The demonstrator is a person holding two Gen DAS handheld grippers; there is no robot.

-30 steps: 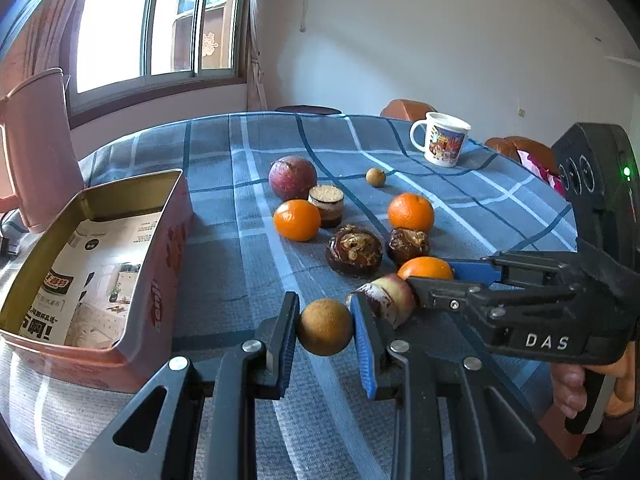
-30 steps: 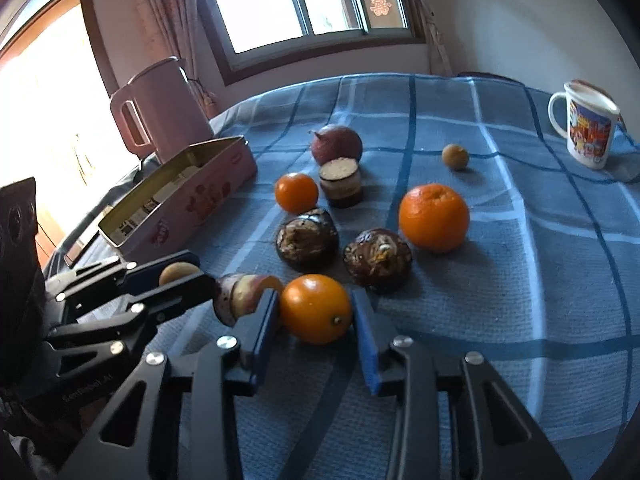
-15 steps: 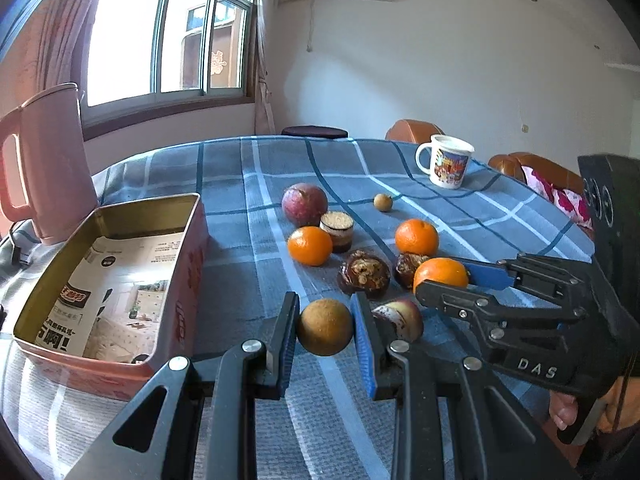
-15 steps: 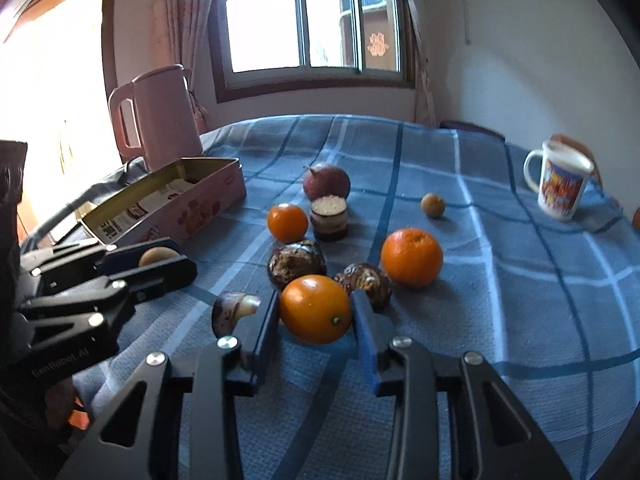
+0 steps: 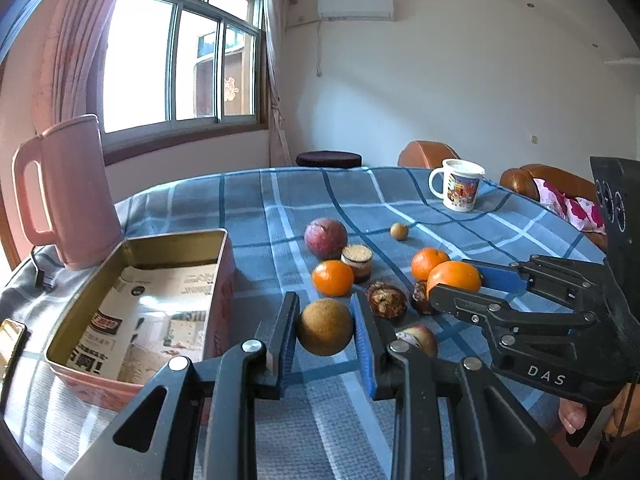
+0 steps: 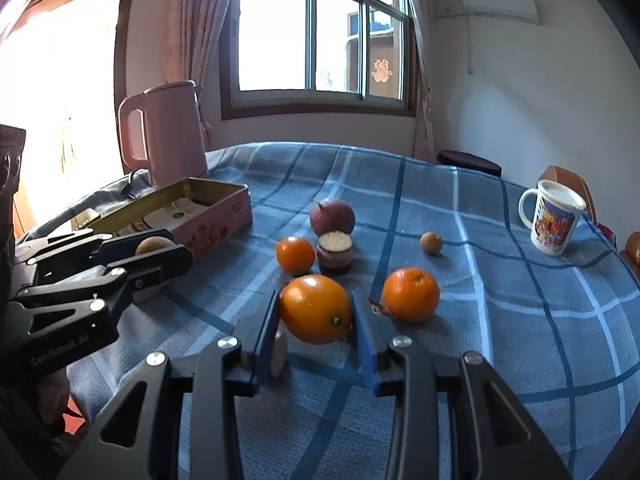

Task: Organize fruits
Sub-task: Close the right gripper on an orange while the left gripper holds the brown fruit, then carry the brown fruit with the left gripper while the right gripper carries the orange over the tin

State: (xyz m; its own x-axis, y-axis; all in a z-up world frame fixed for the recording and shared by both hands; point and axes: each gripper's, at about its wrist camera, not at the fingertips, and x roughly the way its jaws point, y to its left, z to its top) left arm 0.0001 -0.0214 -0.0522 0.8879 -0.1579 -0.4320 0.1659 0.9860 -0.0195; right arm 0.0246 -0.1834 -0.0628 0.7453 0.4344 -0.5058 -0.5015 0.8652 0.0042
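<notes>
My left gripper point(image 5: 325, 332) is shut on a round brown longan-like fruit point(image 5: 325, 332) and holds it above the cloth, right of the open pink tin point(image 5: 222, 276). My right gripper point(image 6: 316, 310) is shut on an orange point(image 6: 316, 308), lifted above the table; it shows in the left wrist view point(image 5: 454, 278) too. On the blue plaid cloth lie two oranges point(image 6: 410, 294) point(image 6: 295, 255), a purple passion fruit point(image 6: 332, 216), a small brown fruit point(image 6: 431, 243), a cut dark fruit point(image 6: 334, 252), two dark wrinkled fruits point(image 5: 386, 300) and a reddish piece point(image 5: 418, 338).
The tin is lined with newspaper point(image 5: 148, 320) and stands at the table's left. A pink kettle point(image 5: 68, 192) stands behind it. A printed white mug point(image 5: 458, 186) stands at the far right. Brown chairs point(image 5: 424, 154) ring the far edge.
Both grippers have risen with their fruits, the table dropping lower in both views. Both grips are unchanged.
</notes>
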